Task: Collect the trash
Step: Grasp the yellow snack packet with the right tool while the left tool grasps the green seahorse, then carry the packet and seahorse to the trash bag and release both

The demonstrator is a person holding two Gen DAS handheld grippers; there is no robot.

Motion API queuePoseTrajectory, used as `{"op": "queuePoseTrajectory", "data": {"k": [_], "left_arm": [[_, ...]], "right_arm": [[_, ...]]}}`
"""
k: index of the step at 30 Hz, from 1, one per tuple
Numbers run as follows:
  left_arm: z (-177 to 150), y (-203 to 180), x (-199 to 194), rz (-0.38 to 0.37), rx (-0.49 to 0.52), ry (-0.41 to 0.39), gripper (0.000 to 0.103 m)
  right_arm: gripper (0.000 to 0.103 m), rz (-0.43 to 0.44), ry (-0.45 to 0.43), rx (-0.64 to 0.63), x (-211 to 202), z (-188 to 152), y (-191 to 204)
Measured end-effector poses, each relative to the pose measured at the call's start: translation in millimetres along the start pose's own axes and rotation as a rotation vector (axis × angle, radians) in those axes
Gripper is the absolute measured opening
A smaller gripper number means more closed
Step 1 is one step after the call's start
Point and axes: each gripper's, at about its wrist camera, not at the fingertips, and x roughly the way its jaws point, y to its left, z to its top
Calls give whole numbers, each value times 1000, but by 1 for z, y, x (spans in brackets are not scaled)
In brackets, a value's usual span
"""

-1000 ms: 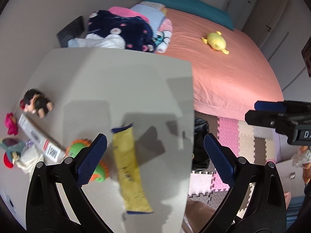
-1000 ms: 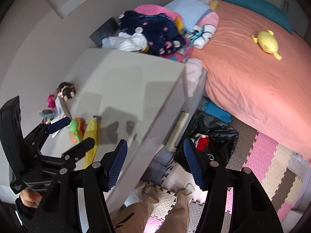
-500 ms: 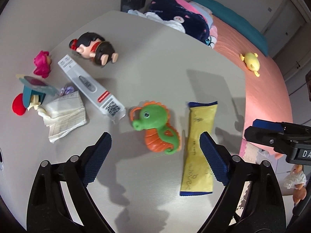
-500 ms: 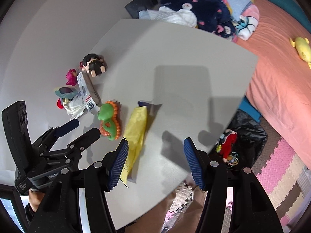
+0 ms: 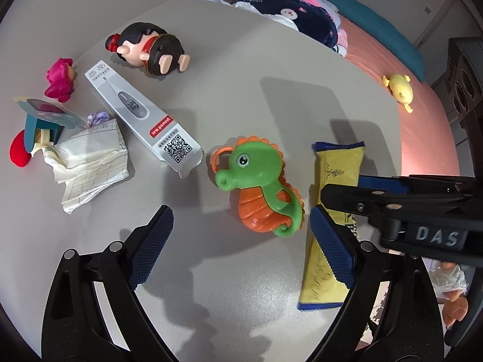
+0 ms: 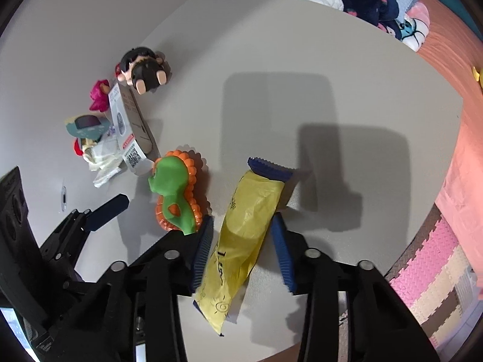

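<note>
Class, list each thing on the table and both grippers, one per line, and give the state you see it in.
yellow wrapper: flat, between the right gripper's pads
right gripper: open, straddling the wrapper
left gripper: open, empty
seahorse toy: on its side
thermometer box: flat, end flap open
doll figure: tipped over
paper: crumpled

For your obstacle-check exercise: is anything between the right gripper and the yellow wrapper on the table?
Nothing visible. The right gripper is open with its fingers on either side of the yellow wrapper. The green seahorse toy lies beside the wrapper, just outside the left finger.
</note>
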Motion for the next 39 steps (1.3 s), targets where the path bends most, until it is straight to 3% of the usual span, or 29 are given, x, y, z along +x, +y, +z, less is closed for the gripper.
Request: {"op": "queuePoseTrajectory", "data": {"k": [4, 9, 11, 13, 24, 39], "left_arm": [[3, -5, 11, 13, 4, 14, 89], [5, -14, 17, 53, 29, 7, 83], [8, -16, 17, 68, 30, -9, 62], [13, -19, 18, 85, 37, -17, 48], [18, -40, 2, 44, 92, -56, 48], [38, -128, -9, -19, 255, -88, 48]], "right_arm": [[21, -30, -28, -11, -2, 0, 0], [21, -42, -71, 6, -21, 1, -18], [21, -37, -79, 9, -27, 0, -25], [21, -30, -83, 15, -30, -1, -29], [21, -5, -131, 28, -56, -9, -50], [21, -12, -240, 136, -119, -35, -124]]}}
